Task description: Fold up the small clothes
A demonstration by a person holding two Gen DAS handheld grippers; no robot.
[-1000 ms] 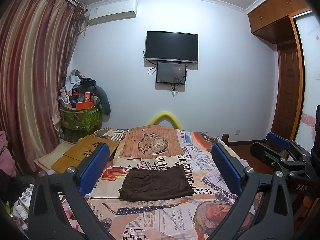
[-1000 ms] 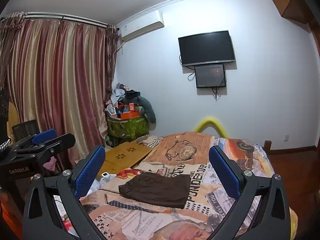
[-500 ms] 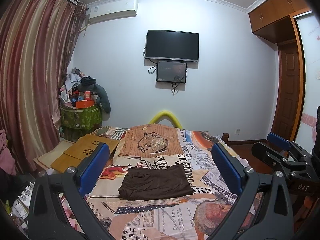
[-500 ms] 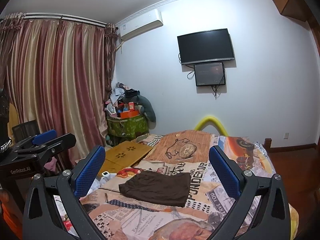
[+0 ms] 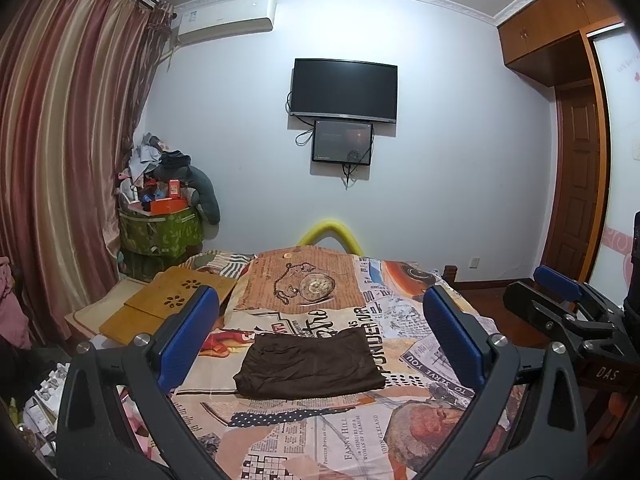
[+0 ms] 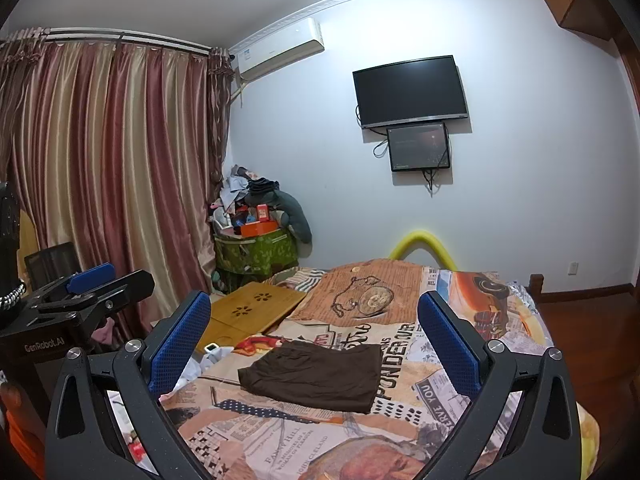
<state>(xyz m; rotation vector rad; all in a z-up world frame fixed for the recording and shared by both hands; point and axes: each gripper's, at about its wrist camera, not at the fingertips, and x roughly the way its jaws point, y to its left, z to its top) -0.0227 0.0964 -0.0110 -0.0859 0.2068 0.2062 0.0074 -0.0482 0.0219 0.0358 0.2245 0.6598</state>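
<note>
Nothing moved, folded brown garment [image 5: 310, 364] on bedspread [image 5: 320, 436]

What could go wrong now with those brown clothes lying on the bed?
The brown garment already lies flat and folded on the bed cover. Both the left gripper and right gripper are open and held above it. If they come down again, they might snag and undo the fold. The cloth looks soft, so one finger could drag it sideways.
</note>
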